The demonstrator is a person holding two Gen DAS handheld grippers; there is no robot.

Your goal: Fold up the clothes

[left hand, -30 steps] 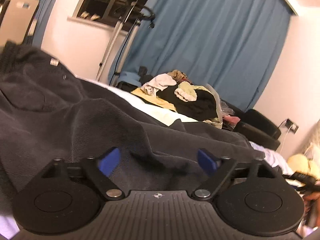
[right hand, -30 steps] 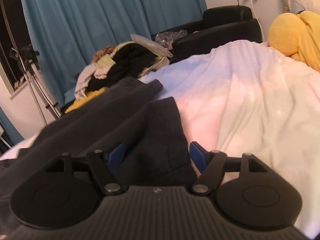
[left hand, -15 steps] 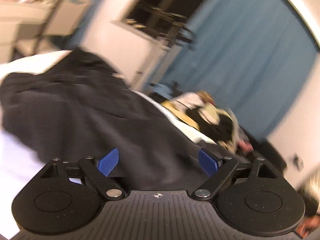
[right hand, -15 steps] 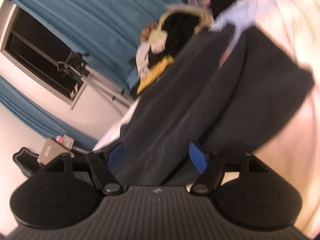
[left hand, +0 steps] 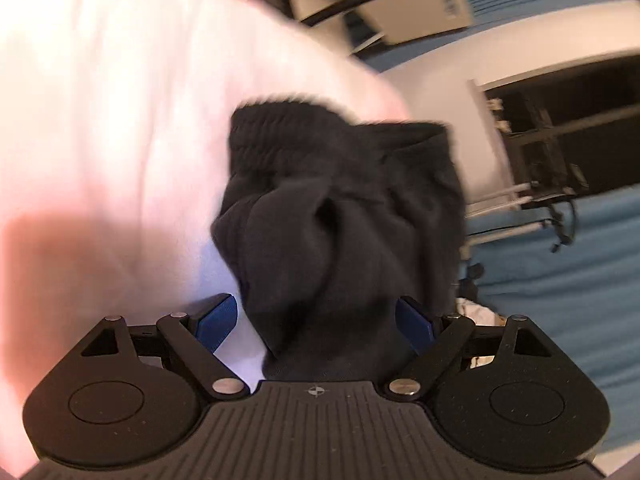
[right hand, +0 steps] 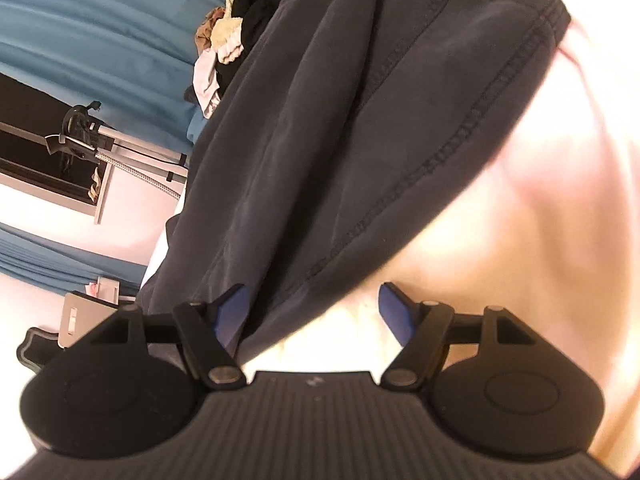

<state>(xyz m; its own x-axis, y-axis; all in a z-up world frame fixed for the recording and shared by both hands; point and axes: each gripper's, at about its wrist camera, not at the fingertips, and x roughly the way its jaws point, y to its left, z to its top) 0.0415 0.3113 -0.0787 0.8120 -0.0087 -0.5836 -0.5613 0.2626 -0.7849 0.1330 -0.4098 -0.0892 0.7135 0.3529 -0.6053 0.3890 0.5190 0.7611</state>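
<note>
A dark grey pair of trousers (right hand: 320, 128) lies on the white bed sheet (right hand: 540, 200). In the left wrist view its bunched waistband end (left hand: 340, 216) fills the space between the blue fingertips of my left gripper (left hand: 316, 320), whose jaws stand wide apart. In the right wrist view a stitched leg hem runs down to my right gripper (right hand: 316, 312). Its jaws are also wide apart, with the hem edge beside the left fingertip (right hand: 232, 308) and bare sheet in the gap.
A pile of mixed clothes (right hand: 240, 24) sits at the far end of the bed before blue curtains (right hand: 80, 20). A metal stand (right hand: 100, 140) and dark window are at the left. White furniture (left hand: 412, 8) stands beyond the bed.
Both grippers have tilted sharply and dropped close to the trousers. The left view swung from the curtains to the waistband and sheet; the right view now looks along the leg hem. Jaws stayed open.
</note>
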